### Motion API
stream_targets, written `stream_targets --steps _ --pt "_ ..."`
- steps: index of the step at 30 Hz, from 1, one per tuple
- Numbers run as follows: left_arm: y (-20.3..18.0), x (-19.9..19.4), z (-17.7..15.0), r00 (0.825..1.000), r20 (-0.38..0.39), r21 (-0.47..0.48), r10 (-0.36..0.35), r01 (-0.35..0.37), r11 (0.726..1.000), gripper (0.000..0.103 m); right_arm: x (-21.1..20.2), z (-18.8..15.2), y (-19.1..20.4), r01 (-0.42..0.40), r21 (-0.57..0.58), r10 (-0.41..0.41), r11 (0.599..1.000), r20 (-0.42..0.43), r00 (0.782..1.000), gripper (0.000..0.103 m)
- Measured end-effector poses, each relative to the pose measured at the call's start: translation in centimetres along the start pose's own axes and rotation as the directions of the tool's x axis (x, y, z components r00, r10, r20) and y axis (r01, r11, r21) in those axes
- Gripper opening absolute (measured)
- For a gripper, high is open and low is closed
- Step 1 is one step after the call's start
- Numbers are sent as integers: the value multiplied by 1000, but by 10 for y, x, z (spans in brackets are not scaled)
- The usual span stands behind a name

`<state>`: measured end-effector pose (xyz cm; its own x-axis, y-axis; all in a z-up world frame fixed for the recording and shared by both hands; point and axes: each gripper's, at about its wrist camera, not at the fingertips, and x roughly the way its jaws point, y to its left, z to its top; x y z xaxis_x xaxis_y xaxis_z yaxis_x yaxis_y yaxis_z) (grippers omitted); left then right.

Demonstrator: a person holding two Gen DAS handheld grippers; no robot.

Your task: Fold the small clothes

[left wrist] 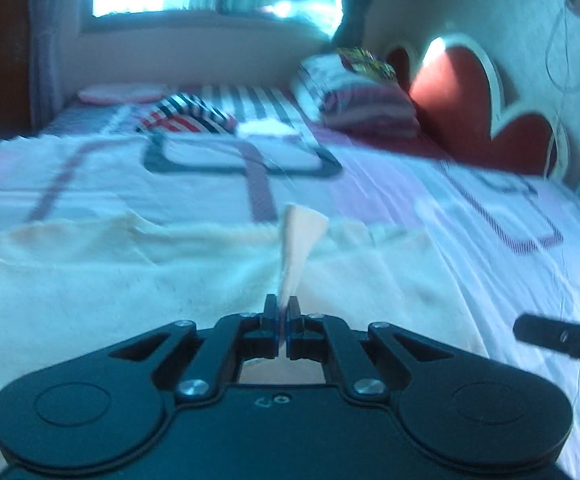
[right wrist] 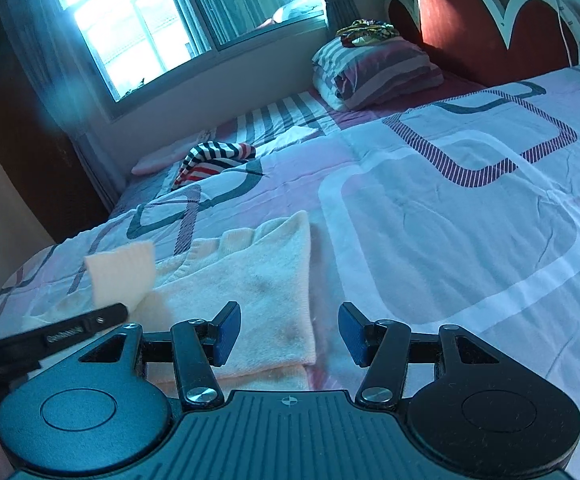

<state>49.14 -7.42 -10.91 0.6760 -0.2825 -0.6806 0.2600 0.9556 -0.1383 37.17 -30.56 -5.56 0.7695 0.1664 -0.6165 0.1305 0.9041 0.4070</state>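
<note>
A cream knitted sweater (left wrist: 130, 276) lies spread on the bed; it also shows in the right wrist view (right wrist: 258, 280). My left gripper (left wrist: 282, 312) is shut on the sweater's ribbed cuff (left wrist: 301, 236) and holds it lifted above the garment. In the right wrist view the same cuff (right wrist: 124, 276) hangs from the left gripper's finger (right wrist: 90, 326) at the left. My right gripper (right wrist: 290, 332) is open and empty, low over the sweater's right edge. One of its fingers (left wrist: 561, 336) shows at the right of the left wrist view.
The bed has a pink and white patterned cover (right wrist: 449, 208). A striped garment (right wrist: 214, 158) lies near the far edge, a folded striped blanket (right wrist: 373, 72) by the red headboard (right wrist: 469, 20). A window (right wrist: 162, 20) is behind.
</note>
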Motion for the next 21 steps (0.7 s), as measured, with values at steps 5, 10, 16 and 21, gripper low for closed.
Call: stream_targets --steps 5,10,16,21 --pt "-28 2 -13 999 -31 124 -22 25 992 44 3 2 -7 -43 47 43 998 -19 999 55" --pt "8 -56 -28 993 70 100 93 -100 990 55 25 2 8 -122 63 125 991 -53 991 55" --pt "103 -107 -55 946 40 -44 322 -320 946 52 70 -4 30 -144 66 152 987 -125 981 55" --pt "143 -109 -57 929 1 -86 371 -370 925 50 85 -3 56 -146 -16 143 989 -132 981 42"
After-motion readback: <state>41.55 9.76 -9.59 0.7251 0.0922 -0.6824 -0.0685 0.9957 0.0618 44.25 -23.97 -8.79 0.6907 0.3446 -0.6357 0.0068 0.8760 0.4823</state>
